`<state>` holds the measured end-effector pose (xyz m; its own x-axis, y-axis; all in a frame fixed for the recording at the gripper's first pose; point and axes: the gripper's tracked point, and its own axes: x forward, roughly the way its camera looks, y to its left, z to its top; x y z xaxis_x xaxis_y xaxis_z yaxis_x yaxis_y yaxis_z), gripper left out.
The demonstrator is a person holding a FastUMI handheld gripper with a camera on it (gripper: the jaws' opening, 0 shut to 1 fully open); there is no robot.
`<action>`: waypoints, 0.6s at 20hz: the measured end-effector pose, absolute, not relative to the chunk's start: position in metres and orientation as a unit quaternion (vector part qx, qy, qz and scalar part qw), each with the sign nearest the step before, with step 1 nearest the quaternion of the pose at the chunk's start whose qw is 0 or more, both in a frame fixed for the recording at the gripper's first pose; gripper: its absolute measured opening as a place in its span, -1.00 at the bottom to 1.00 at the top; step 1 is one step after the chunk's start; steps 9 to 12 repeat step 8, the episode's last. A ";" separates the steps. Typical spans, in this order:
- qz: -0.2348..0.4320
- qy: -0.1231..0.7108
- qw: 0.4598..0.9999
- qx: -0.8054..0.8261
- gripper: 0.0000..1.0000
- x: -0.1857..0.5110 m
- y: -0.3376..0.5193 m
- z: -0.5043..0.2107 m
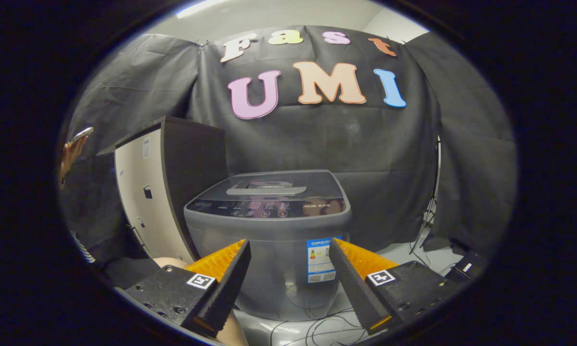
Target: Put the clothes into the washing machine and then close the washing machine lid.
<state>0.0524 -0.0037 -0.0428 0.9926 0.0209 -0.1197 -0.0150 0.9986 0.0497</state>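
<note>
A grey top-loading washing machine [269,226] stands on the floor beyond my fingers, its dark lid [274,185] lying flat and closed over the top. A control panel [269,207] runs along its front rim. My gripper [288,254] hangs in front of the machine's body, open, with nothing between its two orange-backed fingers [230,276]. The fingers stand apart from the machine. I can see no clothes near the fingers or on the machine.
A tall cabinet [153,192] with a pale front and dark side stands just left of the machine. A person's hand holding a phone [74,144] shows further left. Cables [317,327] lie on the pale floor under the machine. A thin stand [430,211] leans at the right.
</note>
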 end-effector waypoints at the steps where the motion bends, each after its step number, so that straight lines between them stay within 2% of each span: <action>1: 0.007 0.060 0.998 0.026 0.98 0.052 -0.006 -0.043; 12: 0.004 0.030 1.000 0.002 0.98 0.036 -0.002 -0.029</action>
